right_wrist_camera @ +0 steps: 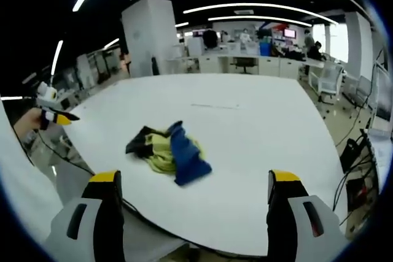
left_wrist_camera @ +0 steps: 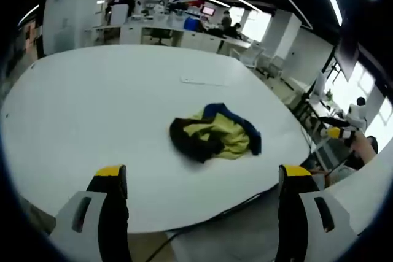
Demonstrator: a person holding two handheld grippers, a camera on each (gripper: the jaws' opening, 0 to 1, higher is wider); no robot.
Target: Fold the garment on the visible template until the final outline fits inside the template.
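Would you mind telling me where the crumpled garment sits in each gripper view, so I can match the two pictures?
Left gripper view: the garment lies just right of centre, beyond the open jaws.
Right gripper view: the garment lies left of centre, near the table's front edge.
Shared landmark: the white table beneath it in both.

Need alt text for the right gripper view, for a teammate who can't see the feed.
A crumpled garment in yellow, blue and black lies bunched on a large white table, unfolded. The right gripper is held short of it with its yellow-tipped jaws wide apart and empty. The left gripper shows at the left edge, off the table; an office with desks lies behind.
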